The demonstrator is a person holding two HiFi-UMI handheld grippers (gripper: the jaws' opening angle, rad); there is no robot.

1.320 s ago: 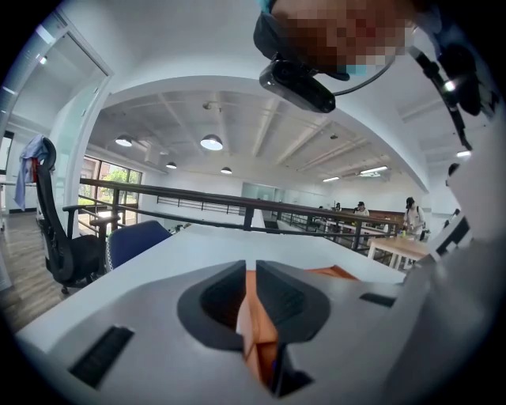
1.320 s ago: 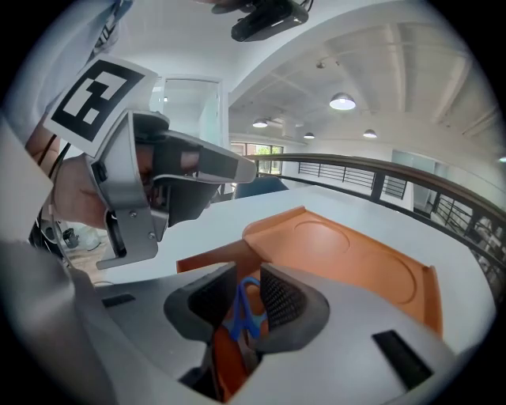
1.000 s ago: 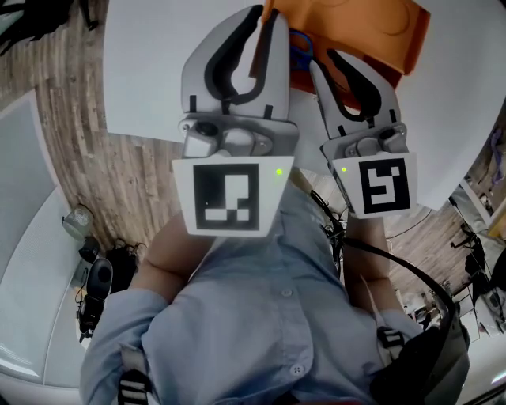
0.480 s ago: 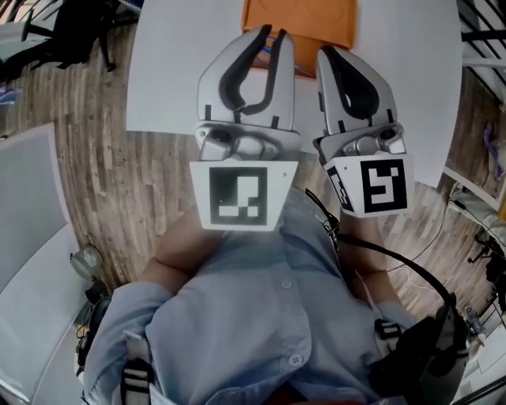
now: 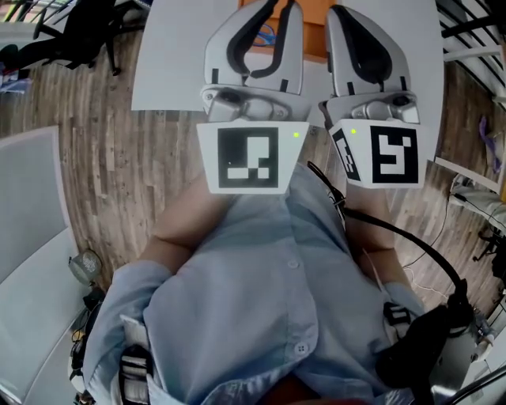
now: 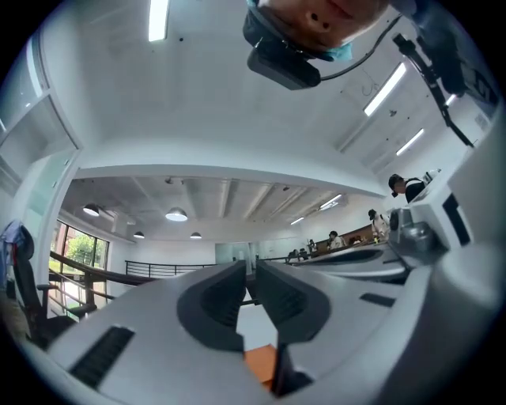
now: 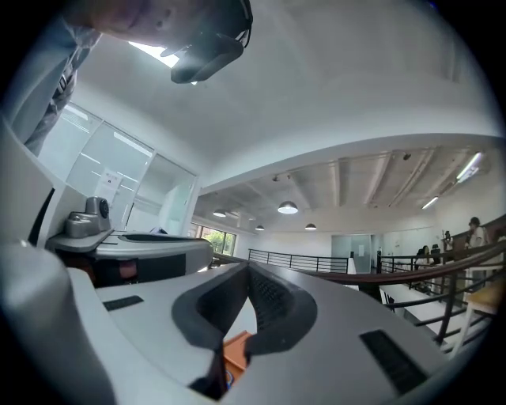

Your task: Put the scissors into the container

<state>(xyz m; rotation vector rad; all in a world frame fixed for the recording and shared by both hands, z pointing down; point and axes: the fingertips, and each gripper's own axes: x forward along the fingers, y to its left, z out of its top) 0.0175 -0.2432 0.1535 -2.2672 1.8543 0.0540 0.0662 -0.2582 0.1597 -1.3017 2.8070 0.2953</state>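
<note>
Both grippers are held high, close under the head camera, above a white table (image 5: 170, 55). My left gripper (image 5: 278, 6) has its jaws together with nothing between them, as the left gripper view (image 6: 251, 265) also shows. Beside it, my right gripper (image 5: 336, 11) is shut and empty too (image 7: 247, 269). The orange container (image 5: 314, 25) lies on the table beyond them, mostly hidden by the fingers. Slivers of it show below the jaws (image 6: 259, 362) (image 7: 236, 348). A bit of the blue scissors (image 5: 269, 33) shows through the left gripper's finger loop, by the container.
Wooden floor (image 5: 134, 174) surrounds the table. A black chair (image 5: 75, 28) stands at the upper left and a white surface (image 5: 32, 261) lies at the left. The person's light blue shirt (image 5: 261, 300) fills the lower frame. Both gripper views look out across an office hall.
Both grippers have shifted up in the head view, and the table and container have slid toward the top edge. Less of the container shows. Both grippers stay shut.
</note>
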